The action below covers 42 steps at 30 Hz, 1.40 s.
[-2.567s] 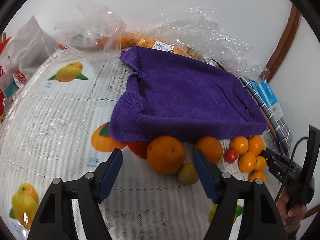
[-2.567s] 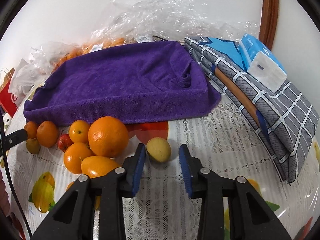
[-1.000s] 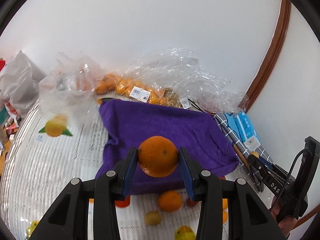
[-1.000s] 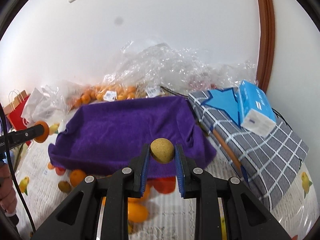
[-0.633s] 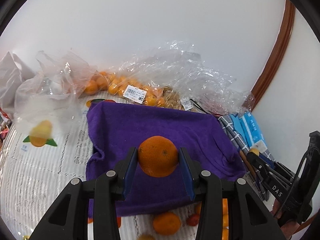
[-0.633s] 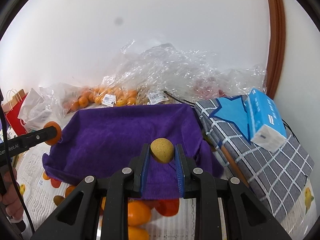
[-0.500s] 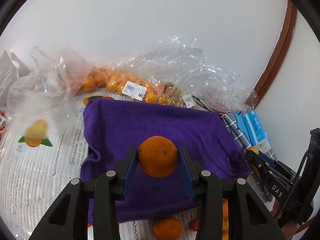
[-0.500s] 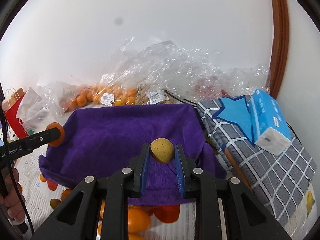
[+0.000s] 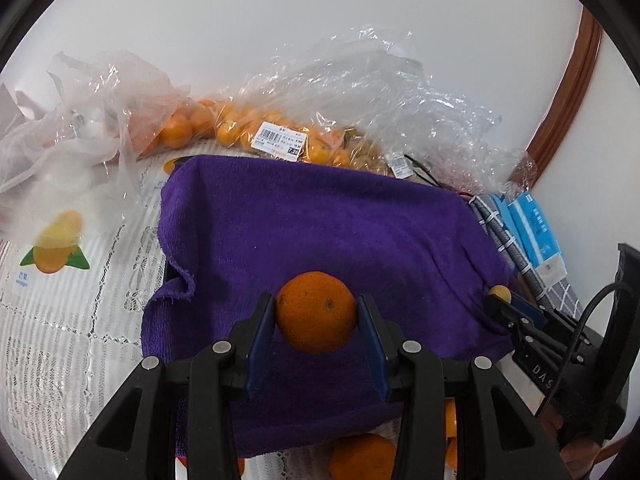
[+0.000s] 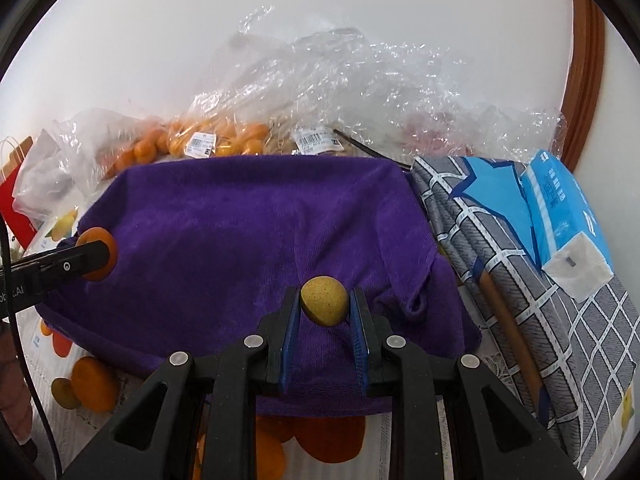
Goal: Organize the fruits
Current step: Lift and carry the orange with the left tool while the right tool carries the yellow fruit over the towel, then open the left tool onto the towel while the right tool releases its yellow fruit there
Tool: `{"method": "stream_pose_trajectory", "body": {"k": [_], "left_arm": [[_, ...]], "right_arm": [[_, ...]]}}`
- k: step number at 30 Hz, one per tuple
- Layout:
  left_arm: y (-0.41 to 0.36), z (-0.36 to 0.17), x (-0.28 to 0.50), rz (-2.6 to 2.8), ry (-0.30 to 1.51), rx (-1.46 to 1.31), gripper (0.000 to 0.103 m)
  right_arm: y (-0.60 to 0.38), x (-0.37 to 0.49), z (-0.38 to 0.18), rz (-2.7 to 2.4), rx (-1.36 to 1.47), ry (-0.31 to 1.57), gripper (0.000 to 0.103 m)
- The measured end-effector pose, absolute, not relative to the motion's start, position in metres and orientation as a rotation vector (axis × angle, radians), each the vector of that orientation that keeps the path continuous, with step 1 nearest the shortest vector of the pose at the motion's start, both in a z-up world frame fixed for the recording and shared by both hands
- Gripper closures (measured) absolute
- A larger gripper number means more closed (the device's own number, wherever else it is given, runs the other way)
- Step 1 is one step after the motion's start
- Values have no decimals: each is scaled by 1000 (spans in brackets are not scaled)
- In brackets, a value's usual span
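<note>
My left gripper [image 9: 317,314] is shut on a large orange [image 9: 316,312] and holds it in the air over the near part of a purple towel [image 9: 320,224]. My right gripper [image 10: 324,306] is shut on a small yellow-brown fruit [image 10: 324,300] above the same towel [image 10: 256,232], near its right side. The left gripper with its orange [image 10: 96,260] shows at the left of the right wrist view. Loose oranges [image 10: 94,388] lie on the table in front of the towel, partly hidden by the grippers.
Clear plastic bags of small oranges [image 9: 240,132] lie behind the towel against the wall. A folded grey checked cloth [image 10: 520,280] with a blue tissue pack [image 10: 560,208] lies to the right. A lace tablecloth [image 9: 60,320] with fruit prints covers the table.
Both grippers closed on fruit from the table, lifted it, and have moved forward over the purple towel. In the last half second they came slightly closer to it.
</note>
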<state>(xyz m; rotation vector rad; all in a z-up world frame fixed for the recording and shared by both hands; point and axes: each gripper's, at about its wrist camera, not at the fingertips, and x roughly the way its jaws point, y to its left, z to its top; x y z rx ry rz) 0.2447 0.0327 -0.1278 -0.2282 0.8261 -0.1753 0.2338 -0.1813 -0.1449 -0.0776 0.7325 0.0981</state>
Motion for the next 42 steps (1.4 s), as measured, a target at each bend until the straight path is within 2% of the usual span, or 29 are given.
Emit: {"method": "stream_pose_trajectory", "body": {"k": [20,22,24,29,33,36,42], "left_arm": [[22,-135,249,-149,844,-182,61],[25,-135,249,-151,845,-198,60],[25,-135,247,-150,844,-204,60],[17,-133,241,-122,813,-146,56],[12,-131,239,-121,803,-123,56],[16,-125,236,-106,776,-139,56],[26,-99,218,-86,690,-150,56]], "right_arm": [[-183,248,-164,154,-108,751,76],[-183,248,-163,166,-111,741,72],[-184,247,-162,185,-105,731,61],[-190,248,-160,218,-62,713,53],[-196,247,-158,206,-30,700,50],[-199,240,-153,173,-23,661,39],[-196,228,-141,128,-57,581,36]]}}
